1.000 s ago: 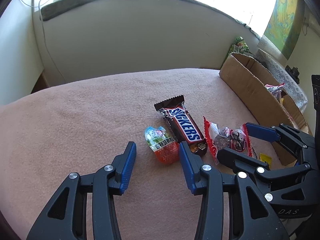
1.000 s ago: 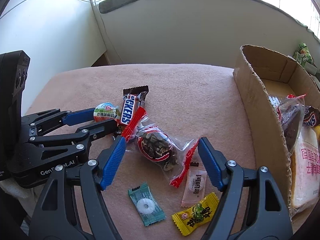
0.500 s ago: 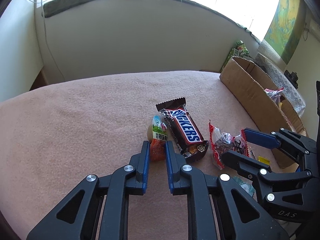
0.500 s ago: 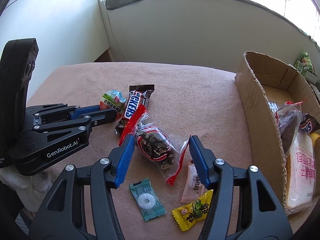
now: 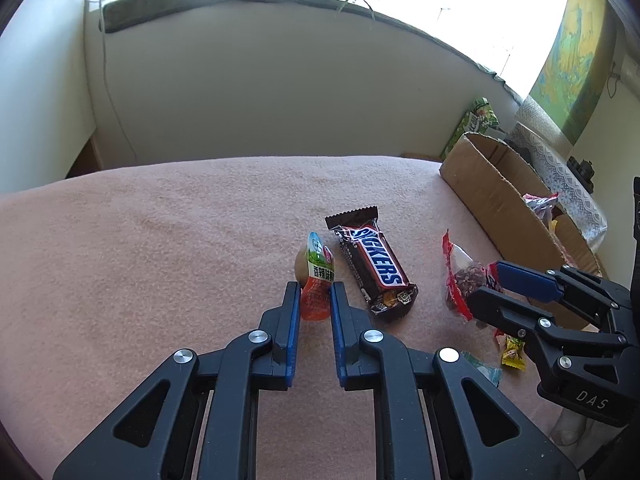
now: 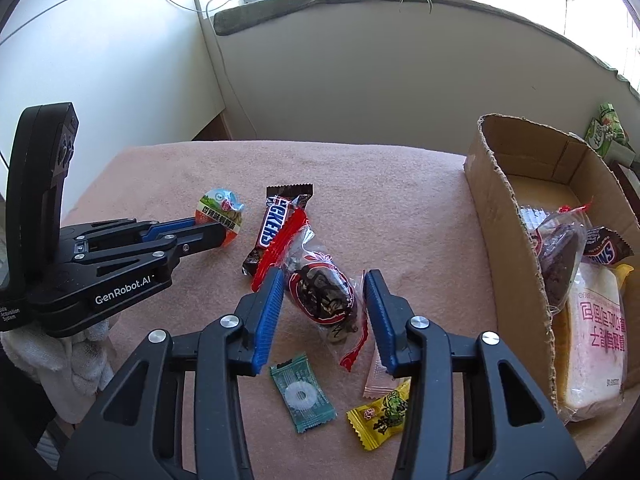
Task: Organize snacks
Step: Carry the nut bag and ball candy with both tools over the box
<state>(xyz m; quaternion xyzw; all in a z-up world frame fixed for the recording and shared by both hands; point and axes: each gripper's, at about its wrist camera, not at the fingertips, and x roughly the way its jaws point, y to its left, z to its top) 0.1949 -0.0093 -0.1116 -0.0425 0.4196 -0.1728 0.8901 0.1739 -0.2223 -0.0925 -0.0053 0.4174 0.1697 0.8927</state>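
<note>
Fingers of the left gripper (image 5: 315, 300), wide apart a second ago, are now pressed on the small orange pouch (image 5: 316, 276) at lower centre of the left view, so this snack seems ready for lifting. The right gripper (image 6: 324, 300) has narrowed around the red-edged clear bag (image 6: 320, 288) but is not yet clamped. Farther, the Snickers bar (image 5: 370, 266) lies on the pink cloth (image 5: 160, 240). At far right stands the cardboard box (image 6: 508, 216), probably the destination.
</note>
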